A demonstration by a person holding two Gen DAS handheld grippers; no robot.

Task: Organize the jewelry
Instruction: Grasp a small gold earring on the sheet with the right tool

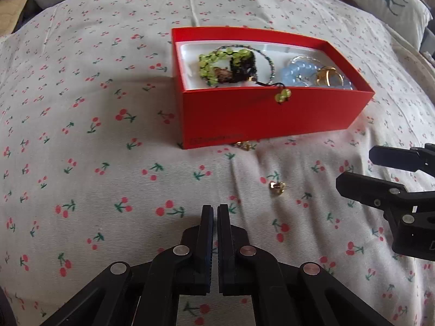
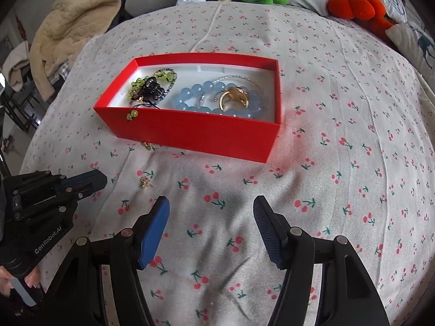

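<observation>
Left gripper [image 1: 215,207]: jaws pressed together, nothing between them, hovering over the cherry-print bedsheet [image 1: 108,141]. Right gripper [image 2: 210,203]: jaws spread wide, also empty (blue pads visible on both fingers).

Red box [image 1: 272,114] sits ahead of both sets of jaws, open top, white liner. Inside: green bead bracelet [image 1: 214,59] tangled with a dark piece at the left end, its tassel with green beads hanging over the near wall; blue bead bracelet [image 2: 201,92] and a gold ring [image 2: 235,97] at the right end, ring resting on the blue beads.

Small gold earring [image 1: 277,187] is loose on the sheet, ahead and right of the left jaws, between them and the box; ahead and left of the right jaws. Gold chain [image 1: 244,145] pokes out at the box's near bottom edge (mostly hidden).
</observation>
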